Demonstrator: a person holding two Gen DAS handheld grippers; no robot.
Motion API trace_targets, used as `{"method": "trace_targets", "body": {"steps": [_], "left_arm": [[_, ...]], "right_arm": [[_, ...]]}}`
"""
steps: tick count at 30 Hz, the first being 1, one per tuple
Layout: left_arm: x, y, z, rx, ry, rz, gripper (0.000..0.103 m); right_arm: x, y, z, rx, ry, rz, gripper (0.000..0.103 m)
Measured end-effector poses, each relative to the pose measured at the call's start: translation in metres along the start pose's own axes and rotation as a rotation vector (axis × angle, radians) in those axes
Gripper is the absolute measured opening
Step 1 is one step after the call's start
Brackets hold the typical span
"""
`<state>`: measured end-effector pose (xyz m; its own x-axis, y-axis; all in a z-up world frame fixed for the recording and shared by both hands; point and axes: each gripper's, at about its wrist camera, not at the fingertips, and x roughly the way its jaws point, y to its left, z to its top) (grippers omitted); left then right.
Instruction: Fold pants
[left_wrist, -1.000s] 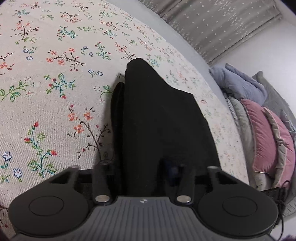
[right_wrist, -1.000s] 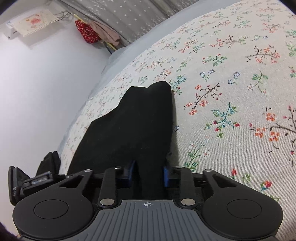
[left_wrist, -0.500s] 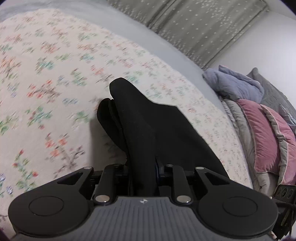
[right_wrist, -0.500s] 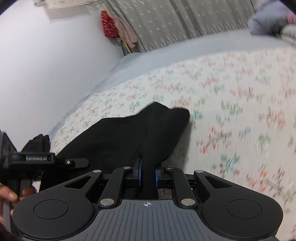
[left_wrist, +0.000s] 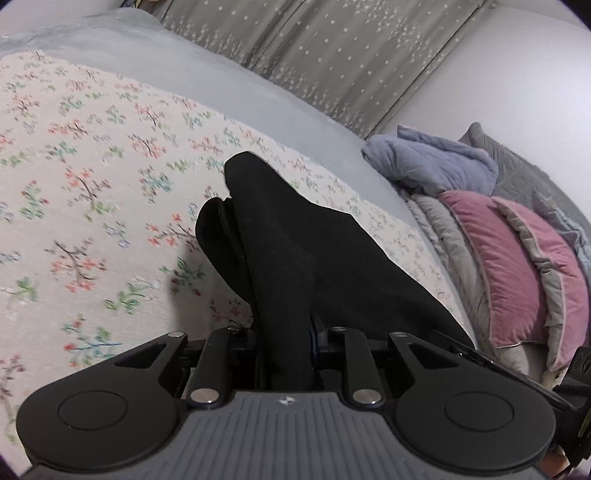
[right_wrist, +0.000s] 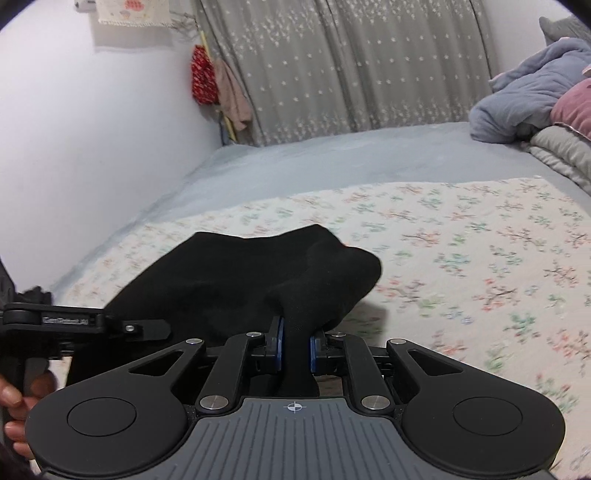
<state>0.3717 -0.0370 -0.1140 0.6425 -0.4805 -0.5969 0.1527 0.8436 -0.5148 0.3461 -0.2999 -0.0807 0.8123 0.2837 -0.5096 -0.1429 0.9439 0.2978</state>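
Observation:
Black pants (left_wrist: 314, 258) lie on the flowered bed cover (left_wrist: 74, 184), their near edge lifted off it. My left gripper (left_wrist: 286, 343) is shut on a thick bunch of that black cloth, which fills the space between its fingers. In the right wrist view the same pants (right_wrist: 229, 269) rise toward the camera, and my right gripper (right_wrist: 294, 349) is shut on a narrow fold of them between its blue pads (right_wrist: 277, 345). The left tool (right_wrist: 74, 321) shows at the left of that view, with a hand (right_wrist: 14, 398) on its grip.
The flowered cover (right_wrist: 480, 258) lies on a grey-blue bed sheet (right_wrist: 332, 162). Pink and grey pillows (left_wrist: 517, 266) and a blue-grey blanket (left_wrist: 436, 166) are piled at the right end of the bed. A grey starred curtain (right_wrist: 351, 66) and a white wall (right_wrist: 92, 129) stand behind.
Both grippers have shut on the near edge of the pants and risen with it. The cloth now hangs up off the cover and the views have tilted toward the curtain.

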Motion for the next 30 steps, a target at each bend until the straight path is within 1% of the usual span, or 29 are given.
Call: {"method": "trace_targets", "body": {"steps": [3,5,6,8,9,10,11,12,13,17,18,20,21,23,25,27,28,30], "left_arm": [[0.028,0.004,-0.01,0.01,0.029,0.042,0.039],[0.038,0.013,-0.019,-0.002,0.046,0.081,0.042],[0.04,0.018,-0.022,-0.02,0.049,0.082,0.043],[0.039,0.025,-0.022,-0.058,0.055,0.06,0.047],[0.037,0.027,-0.021,-0.061,0.063,0.06,0.049],[0.036,0.029,-0.02,-0.062,0.07,0.061,0.052],[0.035,0.03,-0.019,-0.066,0.074,0.059,0.055],[0.035,0.033,-0.018,-0.074,0.077,0.056,0.056],[0.034,0.036,-0.017,-0.087,0.079,0.051,0.058],[0.03,0.036,-0.018,-0.083,0.078,0.055,0.059],[0.028,0.035,-0.019,-0.077,0.079,0.058,0.059],[0.024,0.036,-0.019,-0.077,0.086,0.06,0.059],[0.022,0.038,-0.018,-0.084,0.09,0.057,0.059],[0.021,0.042,-0.015,-0.11,0.097,0.052,0.059],[0.021,0.045,-0.014,-0.133,0.1,0.048,0.059],[0.021,0.042,-0.015,-0.114,0.099,0.051,0.059],[0.021,0.04,-0.016,-0.095,0.097,0.057,0.059],[0.022,0.036,-0.019,-0.07,0.091,0.068,0.06]], "right_arm": [[0.021,-0.019,-0.008,0.024,0.066,-0.032,0.013],[0.038,-0.028,-0.02,0.059,0.126,-0.04,0.014],[0.045,-0.031,-0.027,0.072,0.158,-0.039,0.016],[0.048,-0.034,-0.032,0.105,0.175,-0.042,0.023],[0.045,-0.036,-0.033,0.123,0.179,-0.041,0.026],[0.043,-0.04,-0.033,0.137,0.186,-0.043,0.035],[0.041,-0.044,-0.032,0.144,0.193,-0.052,0.041],[0.039,-0.048,-0.032,0.149,0.199,-0.063,0.051],[0.038,-0.052,-0.032,0.163,0.2,-0.067,0.056],[0.036,-0.069,-0.04,0.285,0.208,-0.016,0.057],[0.035,-0.07,-0.042,0.307,0.213,0.02,0.058],[0.034,-0.07,-0.043,0.342,0.252,0.12,0.058],[0.035,-0.07,-0.042,0.346,0.257,0.141,0.058],[0.035,-0.074,-0.037,0.344,0.248,0.134,0.058],[0.036,-0.088,-0.034,0.413,0.223,0.126,0.058],[0.044,-0.104,-0.028,0.508,0.207,0.177,0.06],[0.05,-0.111,-0.024,0.54,0.196,0.197,0.065],[0.067,-0.125,-0.017,0.607,0.181,0.213,0.068]]}}
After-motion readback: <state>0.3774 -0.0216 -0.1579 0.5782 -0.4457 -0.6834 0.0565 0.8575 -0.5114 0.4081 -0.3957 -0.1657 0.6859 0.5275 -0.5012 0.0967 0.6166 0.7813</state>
